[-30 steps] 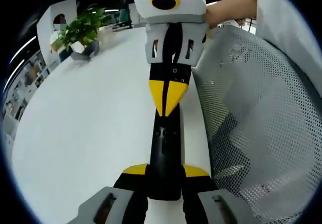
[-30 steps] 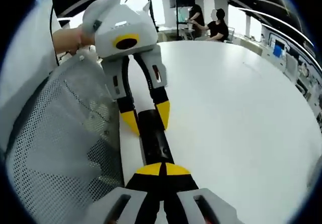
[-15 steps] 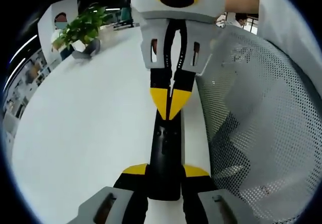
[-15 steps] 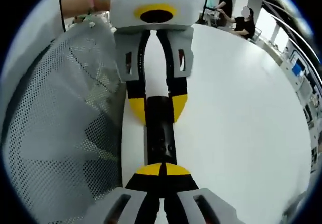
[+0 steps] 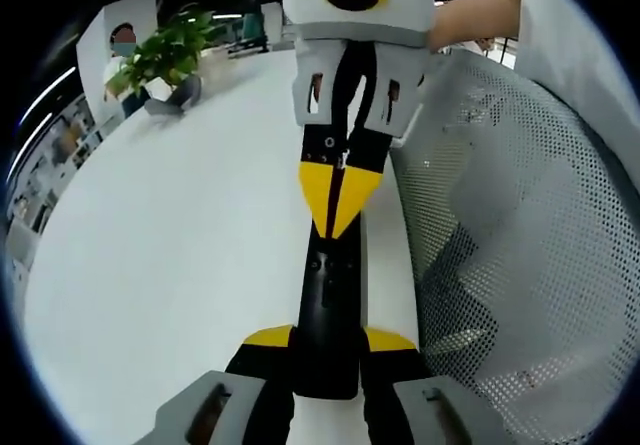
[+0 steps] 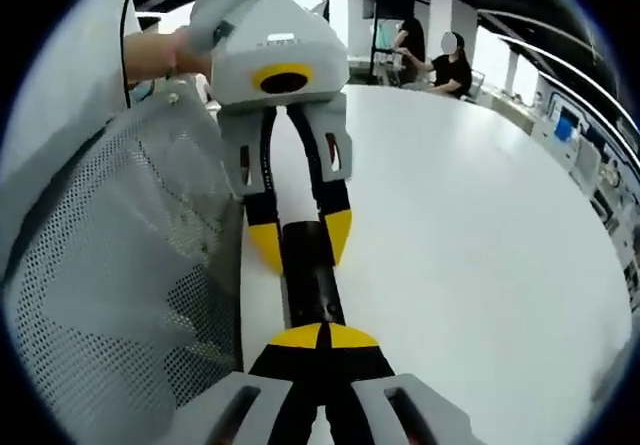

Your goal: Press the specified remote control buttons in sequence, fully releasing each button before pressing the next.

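Observation:
A long black remote control [image 5: 328, 305] is held above the white table [image 5: 170, 245]. My left gripper [image 5: 328, 341] is shut on its near end, one yellow-tipped jaw on each side. In the left gripper view my right gripper [image 5: 338, 203] comes down from the top. It is shut, its yellow tips together on the remote's top face. In the right gripper view, the right gripper [image 6: 322, 337] points along the remote [image 6: 310, 280], and the left gripper [image 6: 300, 243] clamps it from the far end.
A grey mesh chair back [image 5: 510, 245] stands close beside the remote, and it appears as the mesh [image 6: 120, 265] in the right gripper view. A potted plant [image 5: 160, 60] sits at the table's far edge. People [image 6: 445, 60] sit beyond the table. A hand [image 5: 470, 20] holds the right gripper.
The right gripper's body swung up close over the remote half a second ago and has tilted back. Its tips stay on the remote. The left gripper keeps its hold.

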Demonstrator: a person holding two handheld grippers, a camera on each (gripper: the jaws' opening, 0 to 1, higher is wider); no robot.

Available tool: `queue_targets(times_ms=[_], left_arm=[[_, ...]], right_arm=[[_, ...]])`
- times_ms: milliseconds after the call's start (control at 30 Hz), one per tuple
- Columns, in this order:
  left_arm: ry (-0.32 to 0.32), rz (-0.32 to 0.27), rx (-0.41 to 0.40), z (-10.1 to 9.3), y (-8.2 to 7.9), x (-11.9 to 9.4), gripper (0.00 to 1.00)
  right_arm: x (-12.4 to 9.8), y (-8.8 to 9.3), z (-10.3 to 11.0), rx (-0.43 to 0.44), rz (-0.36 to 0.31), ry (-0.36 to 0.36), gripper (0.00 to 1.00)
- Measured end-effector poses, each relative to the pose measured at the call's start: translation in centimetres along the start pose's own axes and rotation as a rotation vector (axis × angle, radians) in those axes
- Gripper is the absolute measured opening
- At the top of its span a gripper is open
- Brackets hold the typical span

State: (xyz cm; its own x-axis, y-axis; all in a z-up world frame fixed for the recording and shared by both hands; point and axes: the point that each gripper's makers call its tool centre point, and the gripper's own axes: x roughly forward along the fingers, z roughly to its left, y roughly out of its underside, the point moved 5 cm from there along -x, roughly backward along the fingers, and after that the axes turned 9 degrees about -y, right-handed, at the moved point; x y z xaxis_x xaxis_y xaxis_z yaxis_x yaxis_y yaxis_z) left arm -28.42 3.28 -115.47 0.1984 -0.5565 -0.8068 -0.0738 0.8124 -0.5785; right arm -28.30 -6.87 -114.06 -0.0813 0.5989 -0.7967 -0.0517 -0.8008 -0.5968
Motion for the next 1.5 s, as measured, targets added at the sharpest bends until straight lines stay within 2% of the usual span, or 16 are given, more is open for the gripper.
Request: queue_targets(times_ms=[167, 333, 667, 733, 800, 867, 900, 1000, 1067, 1100, 1167, 1200, 1267, 1300, 1400, 1500], left_arm=[[-0.001, -0.004, -0.003, 0.0, 0.0, 0.0, 0.24], [-0.003, -0.007, -0.01, 0.0, 0.1, -0.1, 0.24], [-0.003, -0.016, -0.012, 0.0, 0.1, -0.1, 0.24], [-0.003, -0.017, -0.011, 0.0, 0.1, -0.1, 0.24], [-0.002, -0.017, -0.005, -0.1, 0.1, -0.1, 0.24], [0.001, -0.015, 0.0, 0.0, 0.1, -0.1, 0.24], [0.001, -0.013, 0.001, 0.0, 0.1, -0.1, 0.24], [0.0, -0.013, -0.002, -0.1, 0.0, -0.1, 0.24], [-0.001, -0.015, -0.006, -0.1, 0.1, -0.1, 0.24], [-0.002, -0.017, -0.007, -0.1, 0.1, -0.1, 0.24], [-0.003, -0.017, -0.008, -0.1, 0.1, -0.2, 0.24], [-0.003, -0.019, -0.009, -0.1, 0.1, -0.2, 0.24], [-0.003, -0.021, -0.01, -0.1, 0.1, -0.2, 0.24], [-0.003, -0.022, -0.011, -0.1, 0.1, -0.1, 0.24], [-0.004, -0.023, -0.012, -0.1, 0.1, -0.1, 0.24], [-0.005, -0.024, -0.013, -0.1, 0.1, -0.1, 0.24]], right_arm=[[0.2, -0.5, 0.0, -0.012, -0.009, -0.029, 0.0], [0.8, -0.6, 0.3, -0.05, 0.04, -0.052, 0.0], [0.9, -1.0, 0.2, -0.069, 0.111, -0.049, 0.0], [1.0, -1.1, 0.3, -0.1, 0.133, -0.038, 0.0], [0.9, -0.9, 0.3, -0.128, 0.126, -0.028, 0.0], [0.8, -0.8, 0.3, -0.107, 0.084, -0.013, 0.0], [0.8, -0.7, 0.3, -0.056, 0.043, -0.006, 0.0], [0.5, -0.4, 0.1, -0.015, -0.009, -0.011, 0.0], [0.3, -0.4, 0.1, -0.079, 0.021, 0.004, 0.0], [0.0, -0.5, -0.2, -0.12, 0.035, 0.04, 0.0], [-0.2, -0.7, -0.1, -0.098, 0.028, 0.01, 0.0], [-0.2, -0.6, 0.2, -0.054, 0.023, -0.025, 0.0], [-0.2, -0.5, -0.1, 0.012, 0.017, -0.043, 0.03], [-0.2, -0.5, -0.3, 0.021, 0.022, -0.045, 0.06], [-0.1, -0.6, -0.3, 0.008, 0.021, -0.048, 0.06], [0.5, -0.4, -0.1, 0.011, 0.068, -0.088, 0.07]])
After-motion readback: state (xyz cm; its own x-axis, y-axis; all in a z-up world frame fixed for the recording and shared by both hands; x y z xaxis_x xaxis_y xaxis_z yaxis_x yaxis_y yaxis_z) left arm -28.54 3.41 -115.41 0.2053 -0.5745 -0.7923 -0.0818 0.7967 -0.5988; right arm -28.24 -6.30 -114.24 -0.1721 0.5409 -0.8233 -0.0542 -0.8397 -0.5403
